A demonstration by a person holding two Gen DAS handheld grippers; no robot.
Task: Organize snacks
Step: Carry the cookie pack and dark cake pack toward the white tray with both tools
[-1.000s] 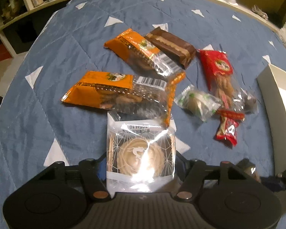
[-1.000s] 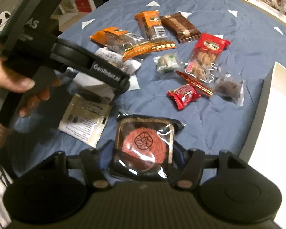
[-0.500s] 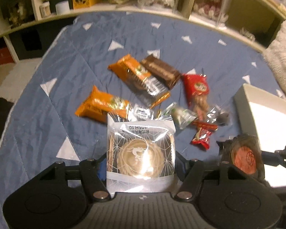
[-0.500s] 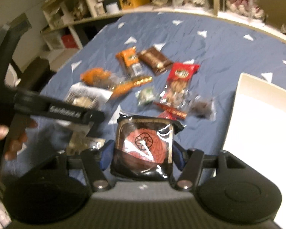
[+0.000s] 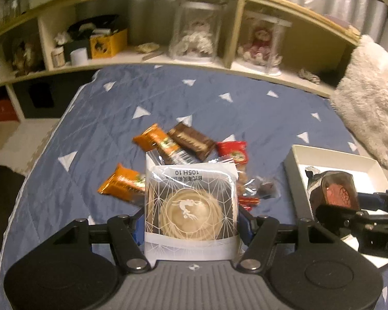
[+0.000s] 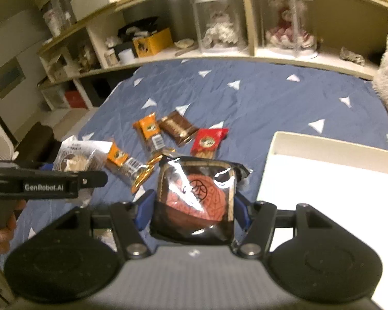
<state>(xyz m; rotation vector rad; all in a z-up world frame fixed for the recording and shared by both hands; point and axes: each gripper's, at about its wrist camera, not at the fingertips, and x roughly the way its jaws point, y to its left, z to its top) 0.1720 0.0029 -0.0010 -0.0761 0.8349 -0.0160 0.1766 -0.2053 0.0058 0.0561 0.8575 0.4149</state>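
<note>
Above the blue quilt (image 5: 258,108) we pinch a white pastry pack (image 5: 191,204) in our left gripper (image 5: 191,222). Our right gripper (image 6: 194,204) clamps a dark pastry pack (image 6: 194,199) near the white box (image 6: 323,180); slick wrappers could slip and miss it.

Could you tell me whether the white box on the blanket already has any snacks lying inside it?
No, the white box shows only a bare white floor in the right wrist view.

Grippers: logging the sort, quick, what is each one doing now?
Left gripper: closed on the white clear-window pastry packet.
Right gripper: closed on the black packet with a red round cake.
</note>
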